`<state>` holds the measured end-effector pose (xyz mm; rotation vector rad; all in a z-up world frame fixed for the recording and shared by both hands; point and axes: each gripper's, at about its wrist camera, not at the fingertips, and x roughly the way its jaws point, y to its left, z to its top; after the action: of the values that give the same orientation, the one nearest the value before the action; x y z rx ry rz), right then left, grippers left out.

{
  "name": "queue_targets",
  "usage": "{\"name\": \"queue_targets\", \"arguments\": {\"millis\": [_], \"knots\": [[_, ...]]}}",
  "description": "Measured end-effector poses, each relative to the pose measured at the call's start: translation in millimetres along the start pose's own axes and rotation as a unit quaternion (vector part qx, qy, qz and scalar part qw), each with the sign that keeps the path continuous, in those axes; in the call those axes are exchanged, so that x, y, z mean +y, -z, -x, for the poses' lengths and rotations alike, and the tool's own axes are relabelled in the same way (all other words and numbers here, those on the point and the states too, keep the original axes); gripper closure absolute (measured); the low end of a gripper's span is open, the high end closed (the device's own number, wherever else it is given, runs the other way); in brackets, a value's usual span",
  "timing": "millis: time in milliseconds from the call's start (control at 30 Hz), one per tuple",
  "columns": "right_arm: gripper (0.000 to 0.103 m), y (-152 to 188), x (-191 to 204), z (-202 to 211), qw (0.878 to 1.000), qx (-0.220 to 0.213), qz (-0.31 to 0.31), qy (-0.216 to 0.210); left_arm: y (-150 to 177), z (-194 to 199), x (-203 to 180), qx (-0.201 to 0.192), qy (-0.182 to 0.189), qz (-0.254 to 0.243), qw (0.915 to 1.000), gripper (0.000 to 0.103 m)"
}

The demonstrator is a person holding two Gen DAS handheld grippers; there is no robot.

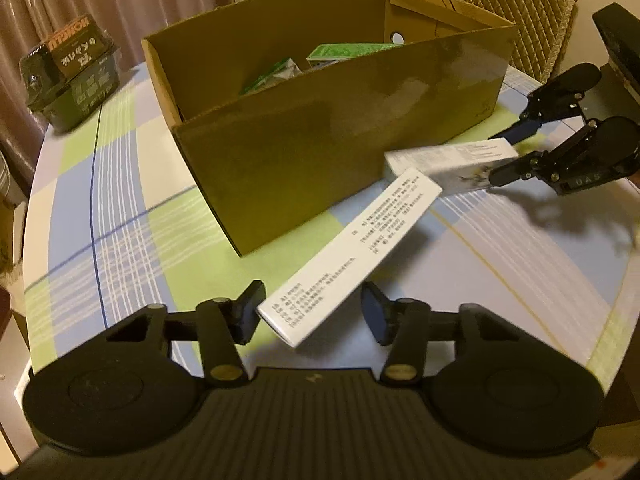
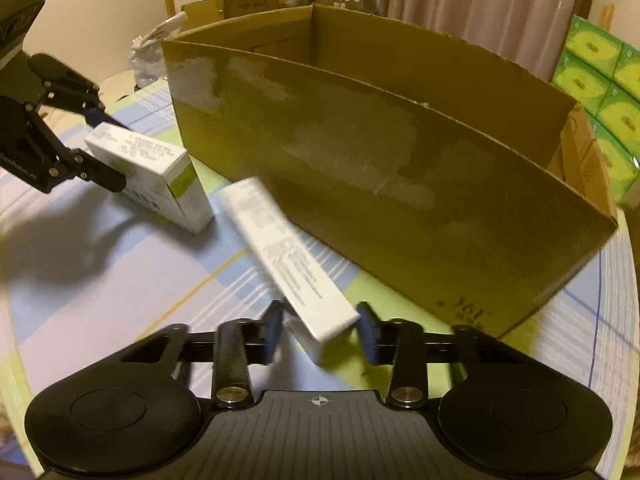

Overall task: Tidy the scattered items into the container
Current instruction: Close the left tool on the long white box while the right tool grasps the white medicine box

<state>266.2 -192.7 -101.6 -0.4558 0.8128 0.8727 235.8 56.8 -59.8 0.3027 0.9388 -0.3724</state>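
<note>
A large open cardboard box stands on the table and holds green packets. In the left wrist view my left gripper straddles the near end of a long white printed box; the jaws stand wider than it, with a gap at the right pad. The right gripper is at the right, around the end of a second white box. In the right wrist view my right gripper straddles a long white box, jaws close to both sides. The left gripper there is around a white and green box.
The table has a blue, green and white checked cloth. A dark packaged carton sits at the far left. Green tissue packs are stacked beside the cardboard box. A padded chair stands behind the table.
</note>
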Motion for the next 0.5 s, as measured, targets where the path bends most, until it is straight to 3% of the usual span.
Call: {"name": "queue_targets", "arguments": {"millis": [167,500], "knots": [[0.080,8.8,11.4,12.1,1.000,0.006,-0.020,-0.018,6.7,8.9,-10.7,0.006,0.002,0.018,0.9998,0.065],[0.081,33.5,39.8,51.9,0.996,0.007,-0.091,-0.013,22.2,26.2,-42.7,0.022,0.013,0.044,0.9987,0.071]]}}
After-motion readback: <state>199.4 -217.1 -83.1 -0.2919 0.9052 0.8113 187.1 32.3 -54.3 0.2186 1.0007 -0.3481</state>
